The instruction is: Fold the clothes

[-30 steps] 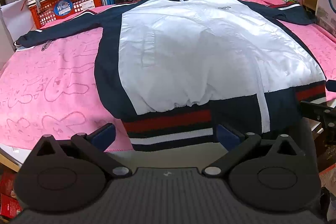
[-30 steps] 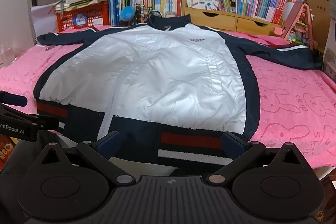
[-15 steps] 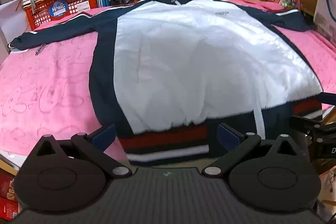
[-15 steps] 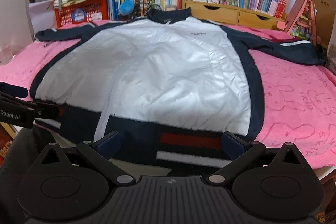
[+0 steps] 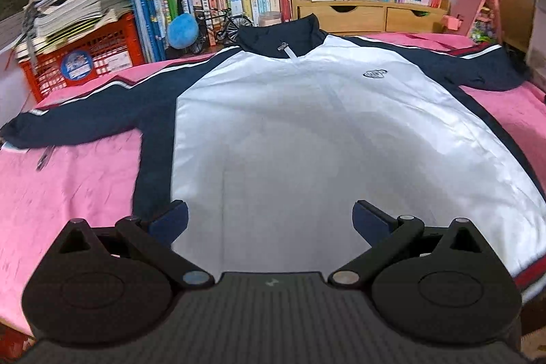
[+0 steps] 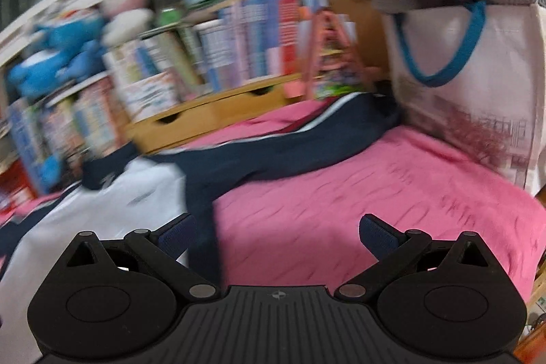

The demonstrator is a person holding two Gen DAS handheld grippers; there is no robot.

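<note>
A white and navy zip jacket (image 5: 307, 139) lies flat, front up, on a pink towel (image 5: 68, 179), collar toward the bookshelf and both sleeves spread out. My left gripper (image 5: 269, 220) hovers open over the jacket's lower white panel, with nothing between its fingers. The right wrist view is blurred by motion. There my right gripper (image 6: 277, 236) is open above the pink towel (image 6: 341, 200), just right of the jacket's navy side seam (image 6: 204, 214). The jacket's right sleeve (image 6: 307, 145) stretches away toward a white bag.
A red crate (image 5: 82, 60) with stacked papers stands at the back left. Books and a wooden drawer box (image 5: 368, 16) line the back. A white bag with a blue handle (image 6: 471, 84) stands at the right edge of the towel. A pen (image 5: 43, 159) lies under the left sleeve.
Both grippers have moved forward from the hem over the jacket. The right gripper has swung sharply to the right, toward the right sleeve. Both stay open.
</note>
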